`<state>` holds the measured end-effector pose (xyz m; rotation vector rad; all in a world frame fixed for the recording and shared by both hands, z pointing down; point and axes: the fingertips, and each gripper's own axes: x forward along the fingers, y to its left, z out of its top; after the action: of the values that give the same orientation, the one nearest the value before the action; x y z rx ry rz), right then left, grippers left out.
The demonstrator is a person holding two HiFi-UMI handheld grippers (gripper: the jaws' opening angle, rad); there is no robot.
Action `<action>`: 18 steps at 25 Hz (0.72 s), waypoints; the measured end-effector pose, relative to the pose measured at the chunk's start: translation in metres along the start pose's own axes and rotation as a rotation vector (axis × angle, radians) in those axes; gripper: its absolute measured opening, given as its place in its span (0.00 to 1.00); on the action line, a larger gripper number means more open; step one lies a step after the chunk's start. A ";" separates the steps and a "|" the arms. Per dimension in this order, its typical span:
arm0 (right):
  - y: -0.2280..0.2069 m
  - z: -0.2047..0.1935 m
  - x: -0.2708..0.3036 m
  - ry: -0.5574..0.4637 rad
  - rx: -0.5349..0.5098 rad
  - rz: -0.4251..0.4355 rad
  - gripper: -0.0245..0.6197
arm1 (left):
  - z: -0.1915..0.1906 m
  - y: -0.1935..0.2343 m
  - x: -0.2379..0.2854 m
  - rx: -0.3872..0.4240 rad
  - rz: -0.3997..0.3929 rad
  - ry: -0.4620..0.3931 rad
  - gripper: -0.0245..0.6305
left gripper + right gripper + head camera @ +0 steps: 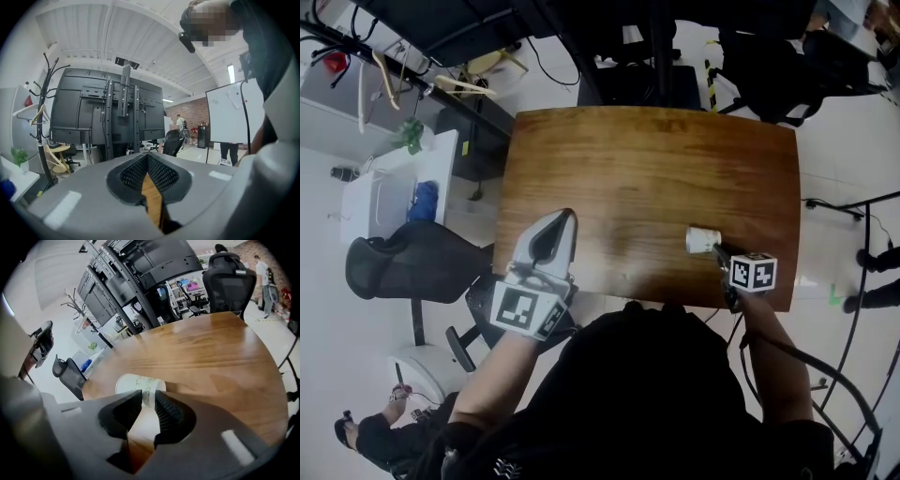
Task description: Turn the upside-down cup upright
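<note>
While the left tool (pixel 565 217), a grey wedge with ribbed black pads, hangs clenched on nothing over the left edge of the table (pixel 656 169), that table's glossy brown wood shows streaky grain and rounded corners. Near its right front edge the cup (pixel 703 240), a white paper cylinder with faint green print, lies on its side. The right tool (pixel 717 251) tilts downward, with its ribbed pads pinching one end of the cup.

We cannot see the near end of the cup (pixel 133 382): the right gripper (pixel 147 394) covers it in its own view. In the head view the person (pixel 647 394) hides the near edge of the desk (pixel 647 169).
</note>
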<state>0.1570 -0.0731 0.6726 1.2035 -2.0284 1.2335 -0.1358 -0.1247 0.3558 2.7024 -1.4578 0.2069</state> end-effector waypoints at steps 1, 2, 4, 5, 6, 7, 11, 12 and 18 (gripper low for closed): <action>0.001 0.001 -0.002 0.008 -0.021 -0.023 0.17 | -0.001 0.000 0.001 -0.002 -0.001 -0.001 0.04; 0.003 0.003 -0.005 0.014 -0.042 -0.045 0.17 | -0.002 0.000 0.001 -0.005 -0.002 -0.001 0.04; 0.006 0.007 -0.010 0.023 -0.081 -0.090 0.16 | -0.004 0.001 0.003 -0.012 -0.005 -0.003 0.04; 0.007 0.010 -0.013 0.026 -0.103 -0.111 0.15 | -0.004 0.000 0.004 -0.016 -0.008 -0.005 0.04; 0.009 0.013 -0.016 0.029 -0.128 -0.132 0.14 | -0.005 0.000 0.005 -0.018 -0.012 -0.007 0.04; 0.011 0.016 -0.018 0.032 -0.155 -0.152 0.13 | -0.005 -0.001 0.006 -0.020 -0.016 -0.010 0.04; 0.021 0.023 -0.023 0.055 -0.257 -0.205 0.10 | -0.005 -0.002 0.006 -0.023 -0.030 -0.018 0.04; 0.025 0.024 -0.023 0.061 -0.283 -0.215 0.09 | -0.005 -0.001 0.006 -0.023 -0.032 -0.019 0.04; 0.048 0.027 -0.010 0.106 -0.369 -0.212 0.07 | -0.006 0.007 -0.003 -0.025 -0.033 -0.023 0.04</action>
<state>0.1212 -0.0822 0.6301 1.1125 -1.8884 0.7646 -0.1440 -0.1258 0.3616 2.7156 -1.4111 0.1560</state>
